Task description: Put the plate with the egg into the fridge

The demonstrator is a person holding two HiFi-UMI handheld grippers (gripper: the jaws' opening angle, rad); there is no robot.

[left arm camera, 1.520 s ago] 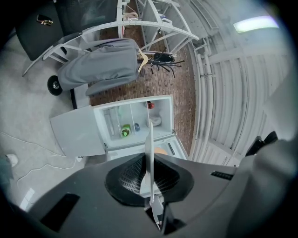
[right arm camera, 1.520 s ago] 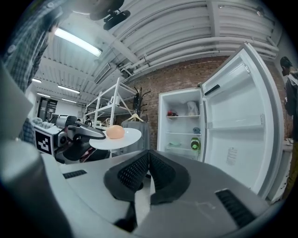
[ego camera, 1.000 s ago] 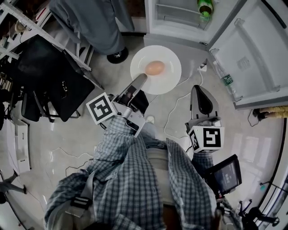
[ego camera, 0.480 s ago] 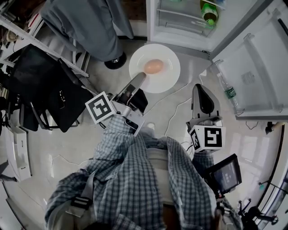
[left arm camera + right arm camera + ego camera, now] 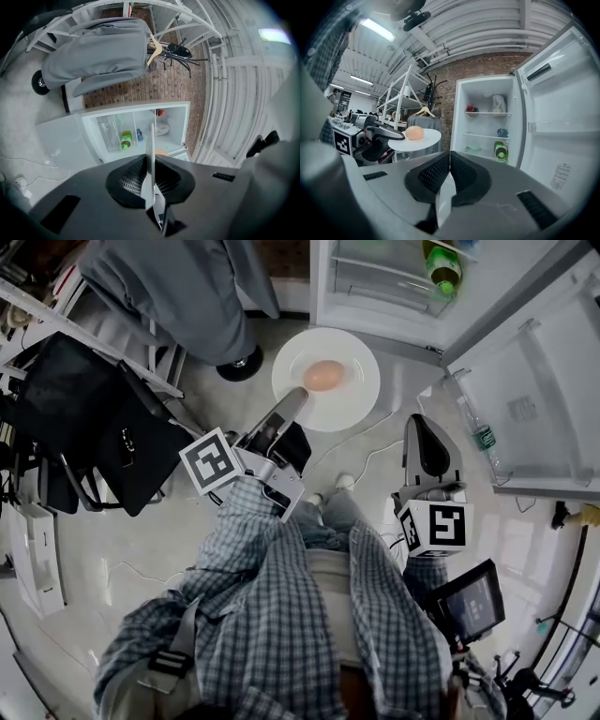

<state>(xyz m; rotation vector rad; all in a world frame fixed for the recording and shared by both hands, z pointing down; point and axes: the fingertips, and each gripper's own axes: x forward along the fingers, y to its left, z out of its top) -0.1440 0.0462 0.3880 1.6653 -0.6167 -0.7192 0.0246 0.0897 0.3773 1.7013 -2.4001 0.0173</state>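
A white plate (image 5: 353, 397) carries a tan egg (image 5: 324, 375). My left gripper (image 5: 292, 405) is shut on the plate's near rim and holds it level above the floor, just short of the open fridge (image 5: 375, 292). In the left gripper view the plate (image 5: 150, 140) stands edge-on between the jaws, with the fridge (image 5: 108, 136) beyond it. My right gripper (image 5: 420, 423) is shut with nothing in it, to the right of the plate. The right gripper view shows the plate (image 5: 423, 140), the egg (image 5: 414, 133) and the fridge's shelves (image 5: 487, 136).
The fridge door (image 5: 534, 371) swings out to the right, with a bottle (image 5: 479, 435) in its rack. A green bottle (image 5: 441, 266) lies on a fridge shelf. A grey coat (image 5: 178, 287) and a black bag (image 5: 94, 418) are to the left. A cable (image 5: 375, 456) runs across the floor.
Both grippers and the plate have moved toward the fridge, which now shows closer. A foot has come into view below the plate.
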